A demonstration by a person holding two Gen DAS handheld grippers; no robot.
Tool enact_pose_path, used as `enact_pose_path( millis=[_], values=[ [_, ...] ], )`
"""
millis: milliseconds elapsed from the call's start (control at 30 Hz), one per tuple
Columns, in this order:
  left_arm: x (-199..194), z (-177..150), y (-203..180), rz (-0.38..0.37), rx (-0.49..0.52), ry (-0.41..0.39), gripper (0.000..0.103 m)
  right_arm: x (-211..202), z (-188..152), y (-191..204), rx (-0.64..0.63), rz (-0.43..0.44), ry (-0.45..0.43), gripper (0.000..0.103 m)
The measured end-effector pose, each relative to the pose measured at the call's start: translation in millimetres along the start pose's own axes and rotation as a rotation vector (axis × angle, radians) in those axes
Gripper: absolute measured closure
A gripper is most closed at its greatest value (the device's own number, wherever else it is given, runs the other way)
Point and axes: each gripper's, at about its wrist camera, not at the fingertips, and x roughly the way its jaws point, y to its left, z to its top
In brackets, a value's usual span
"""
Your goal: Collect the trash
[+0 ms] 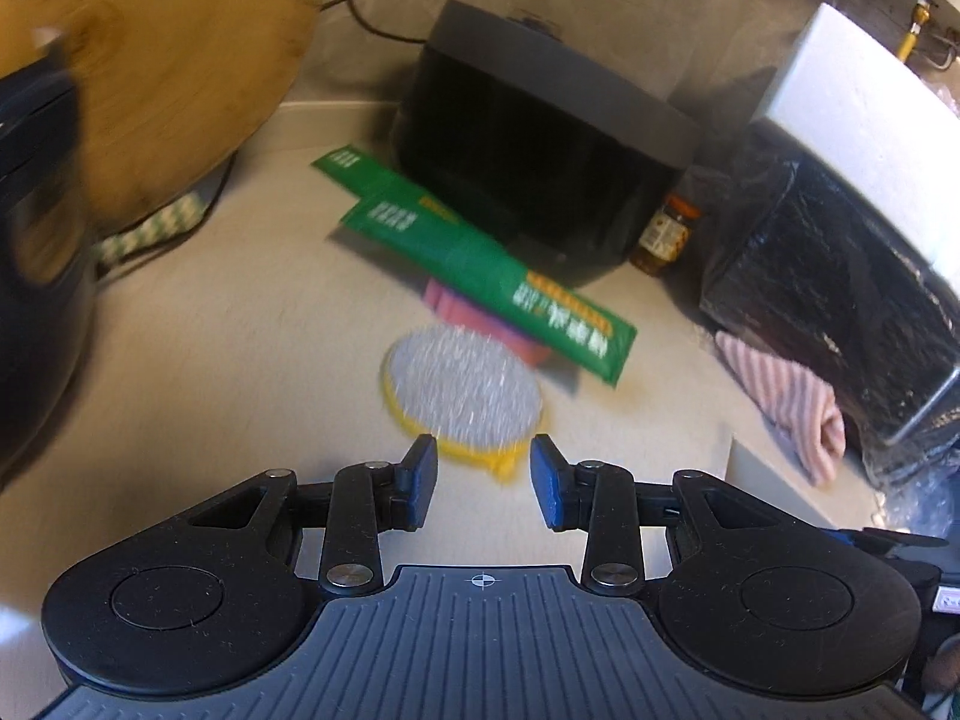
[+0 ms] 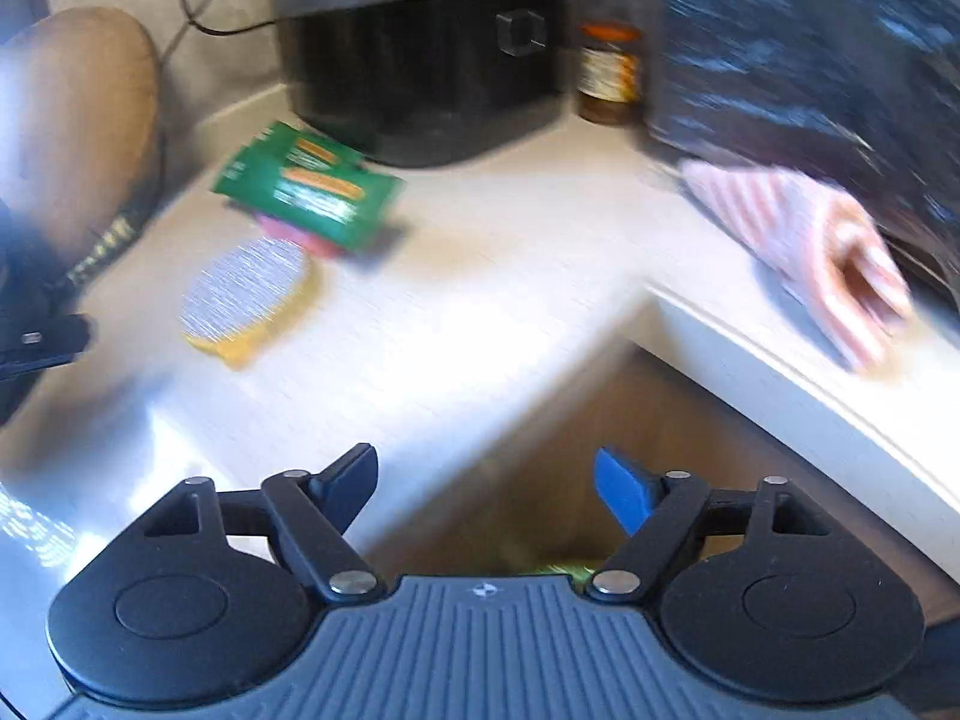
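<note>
Trash lies on a pale counter [image 1: 210, 372]: two green packets [image 1: 480, 264] overlap in a slanted pile near the middle, resting partly on a pink thing [image 1: 444, 303] whose kind I cannot tell. Just in front of them sits one round scrubber [image 1: 462, 384] with a grey top and yellow base. Behind the packets stands one black appliance [image 1: 540, 138], with a cable running along the grey wall behind it. One small jar [image 1: 663, 234] with an orange lid stands beside the appliance, its contents unclear. To the right is a black bag [image 1: 840, 276] under a white slab, and one pink-striped cloth [image 1: 786, 402] lies at the bag's foot near the counter edge. A round wooden board [image 1: 150, 60] fills the upper left of the left wrist view.

The left gripper [image 1: 483, 474] hovers over the counter just short of the scrubber, its jaws partly apart and nothing between them. The right gripper [image 2: 486, 486] hangs over the counter's corner, where the edge drops to a brown floor [image 2: 540, 450] below; its jaws stand wide and hold nothing. Something green-yellow shows under it, too blurred to name. Both views are smeared by motion.
</note>
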Motion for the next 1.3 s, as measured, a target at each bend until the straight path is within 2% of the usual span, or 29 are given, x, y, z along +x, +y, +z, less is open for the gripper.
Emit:
enact_pose_path(
  millis=[100,200,300,367,433,500,567,633,700,733,800,933,1000,1100,1200,1233,1267,1300],
  values=[
    [24,13,-5,-0.028,0.026,0.001,0.065,1,14,21,0.011,0.05,0.0,0.022],
    [56,19,-16,-0.046,0.072,0.022,0.065,2,20,33,-0.016,0.059,-0.014,0.022],
    [89,18,-26,-0.007,0.122,0.045,0.065,13,35,37,-0.048,0.056,-0.01,0.022],
    [106,16,-28,0.047,0.139,0.079,0.065,20,46,35,-0.072,0.056,-0.021,0.022],
    [112,9,-27,0.09,0.141,0.105,0.07,27,60,36,-0.128,0.085,-0.04,0.022],
    [102,2,-27,0.128,0.145,0.106,0.075,32,73,41,-0.208,0.116,-0.088,0.022],
    [88,-7,-25,0.154,0.103,0.119,0.076,38,86,49,-0.277,0.133,-0.136,0.022],
    [79,-20,-22,0.214,0.089,0.168,0.078,46,97,57,-0.334,0.168,-0.165,0.022],
    [63,-34,-22,0.276,0.081,0.15,0.079,55,105,66,-0.371,0.182,-0.179,0.022],
    [52,-38,-21,0.286,0.043,0.144,0.079,59,109,70,-0.39,0.195,-0.182,0.022],
    [24,-45,-19,0.256,-0.029,0.077,0.079,64,114,79,-0.424,0.216,-0.183,0.022],
    [-22,-55,-15,0.3,-0.127,-0.02,0.078,73,115,98,-0.491,0.35,-0.151,0.022],
    [-39,-64,-12,0.317,-0.156,-0.03,0.078,82,116,106,-0.495,0.327,-0.152,0.022],
    [-63,-78,-11,0.335,-0.19,-0.046,0.078,92,120,122,-0.614,0.224,-0.222,0.022],
    [-75,-85,-3,0.332,-0.273,-0.075,0.078,119,136,131,-0.654,0.149,-0.173,0.022],
    [-78,-87,0,0.331,-0.299,-0.088,0.078,129,141,128,-0.642,0.125,-0.143,0.029],
    [-81,-88,2,0.331,-0.319,-0.099,0.078,138,144,127,-0.634,0.111,-0.111,0.056],
    [-84,-90,5,0.334,-0.335,-0.107,0.078,142,146,125,-0.619,0.119,-0.072,0.066]
  ],
)
